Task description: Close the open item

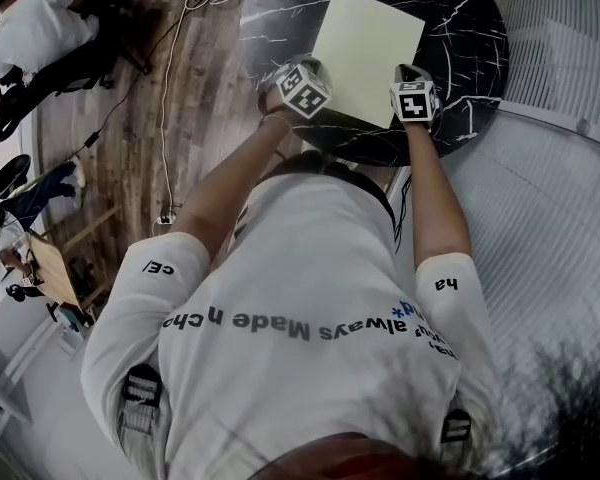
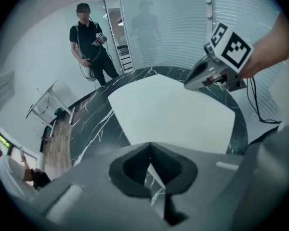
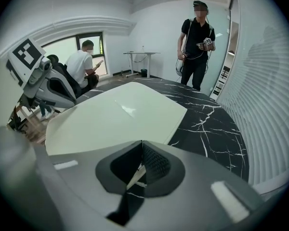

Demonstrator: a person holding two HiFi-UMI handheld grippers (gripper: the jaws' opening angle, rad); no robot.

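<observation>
Hold the jaws of the left gripper [image 2: 150,146] pressed together on nothing, and those of the right gripper [image 3: 141,142] together too, possibly nipping the near edge, though hard to tell. Use both as blunt pushers on the near corners of the pale folder [image 1: 365,53], already lying flat by the front rim of the round table [image 1: 460,28]. Press straight down, not forward: thin, stiff, matte, square-cornered cover on glossy black marble veined white, likely to slide.

Shirt back [image 1: 310,368]: "always Made", upside down in the head view; the other words of this line are not clear.
Left sleeve [image 1: 158,267]: "ce/".
Right sleeve [image 1: 447,284]: "ha".
</observation>
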